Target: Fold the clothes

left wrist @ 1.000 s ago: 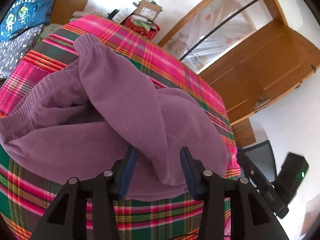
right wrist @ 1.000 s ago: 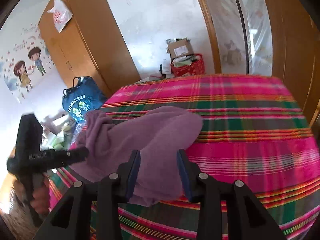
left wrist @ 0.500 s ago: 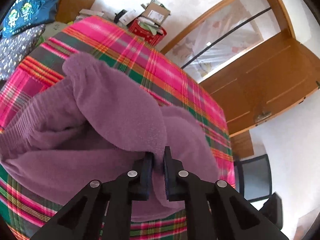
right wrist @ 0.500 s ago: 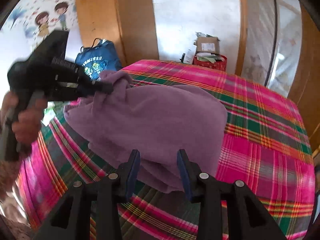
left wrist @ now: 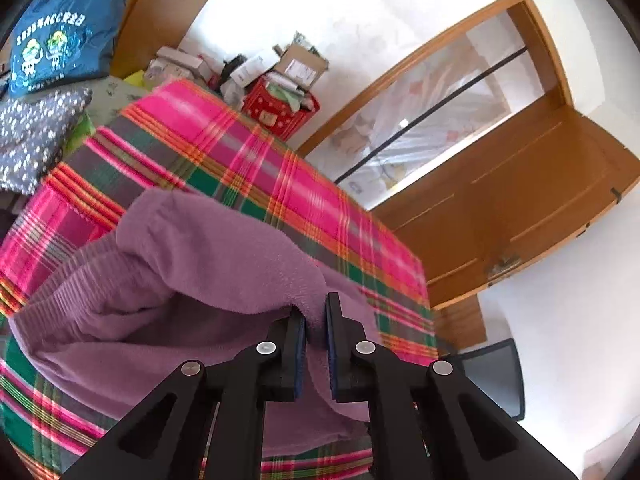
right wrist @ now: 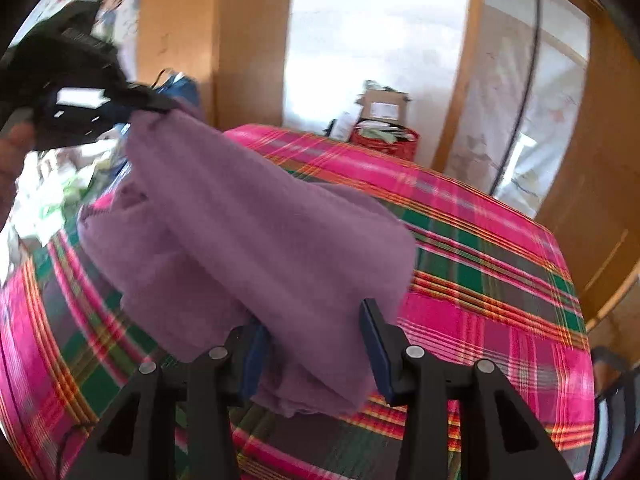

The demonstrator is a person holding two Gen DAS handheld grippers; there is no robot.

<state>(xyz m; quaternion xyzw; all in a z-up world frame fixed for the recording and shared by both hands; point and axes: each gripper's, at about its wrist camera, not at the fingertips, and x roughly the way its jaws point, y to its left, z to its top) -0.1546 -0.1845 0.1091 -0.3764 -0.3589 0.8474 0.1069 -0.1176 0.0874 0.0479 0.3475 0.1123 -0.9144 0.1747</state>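
A purple fleece garment (left wrist: 208, 280) lies bunched on the pink and green plaid bed cover (left wrist: 224, 148). My left gripper (left wrist: 316, 320) is shut on a fold of it, and the cloth rises from the bed to its pads. In the right wrist view the left gripper (right wrist: 158, 106) holds one end of the garment (right wrist: 248, 232) up at the upper left, with a hand (right wrist: 16, 140) behind it. The cloth slopes down to my right gripper (right wrist: 314, 336), which stands open with the hanging end between its fingers.
A red basket (left wrist: 280, 112) and cardboard boxes stand past the bed's far edge. A blue bag (left wrist: 56, 40) and spotted cloth (left wrist: 32, 132) sit to the left. A wooden door (left wrist: 520, 208) and a dark chair (left wrist: 496, 376) are on the right.
My left gripper went from open to shut on the garment and raised that end off the bed. The right gripper moved in until the hanging cloth lies between its open fingers.
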